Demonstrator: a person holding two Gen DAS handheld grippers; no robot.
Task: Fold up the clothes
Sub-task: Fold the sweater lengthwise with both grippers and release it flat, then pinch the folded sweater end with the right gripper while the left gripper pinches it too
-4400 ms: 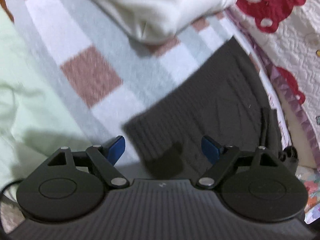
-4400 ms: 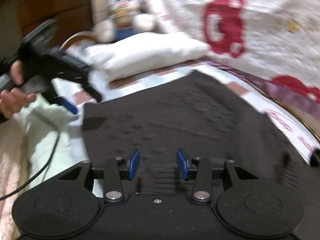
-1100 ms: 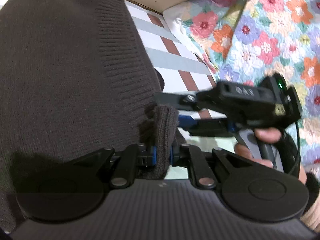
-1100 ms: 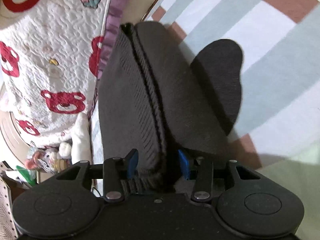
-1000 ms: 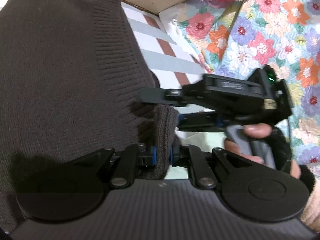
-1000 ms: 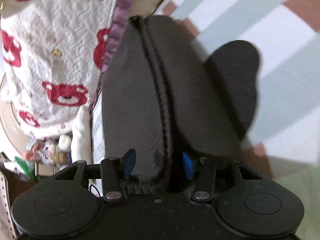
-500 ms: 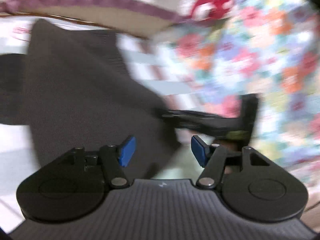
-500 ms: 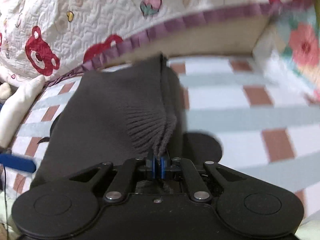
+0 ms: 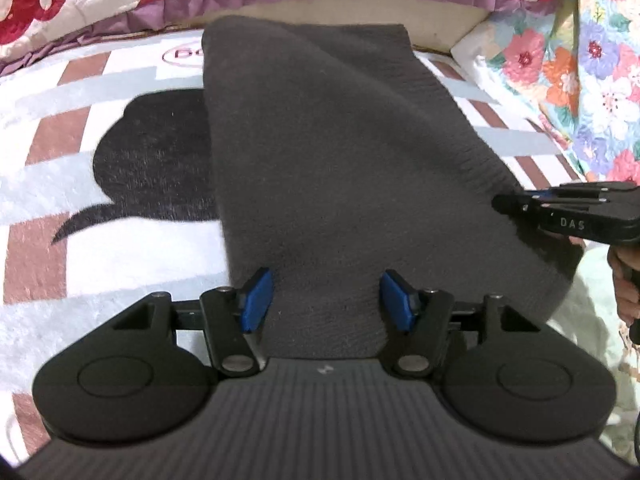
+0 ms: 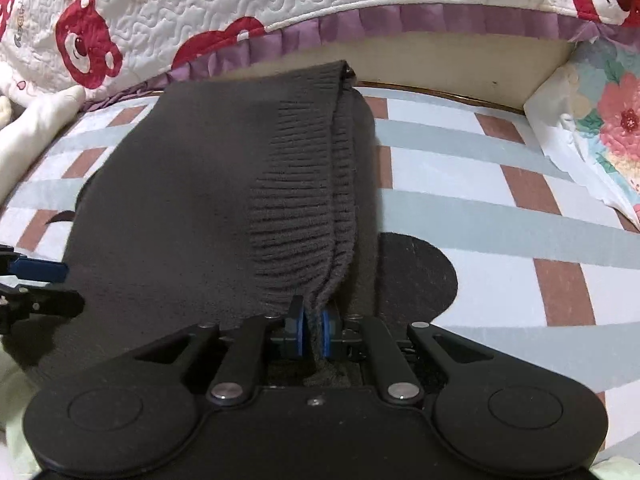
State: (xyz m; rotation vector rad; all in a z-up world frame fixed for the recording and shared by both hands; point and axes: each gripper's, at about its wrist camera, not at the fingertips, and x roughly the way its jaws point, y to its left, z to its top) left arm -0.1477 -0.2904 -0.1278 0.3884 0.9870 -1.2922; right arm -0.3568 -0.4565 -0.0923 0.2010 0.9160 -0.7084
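Observation:
A dark grey knit sweater (image 9: 340, 152) lies folded on the checked blanket (image 9: 120, 264). My left gripper (image 9: 326, 300) is open and empty, its blue pads over the sweater's near edge. My right gripper (image 10: 312, 330) is shut on the sweater's ribbed hem (image 10: 308, 208) and holds that corner lifted. The right gripper also shows in the left wrist view (image 9: 568, 216) at the sweater's right edge. The left gripper's open blue fingers (image 10: 36, 272) show at the far left of the right wrist view.
A quilt with red bears (image 10: 160, 20) and a purple frill rises behind the sweater. A floral quilt (image 9: 580, 60) lies to the right. A white pillow (image 10: 32, 128) is at the left. Pale green fabric (image 9: 592, 300) lies near the right hand.
My left gripper has let go of the sweater and opened. My right gripper has shut on the ribbed hem. Both views have swung toward the bear quilt.

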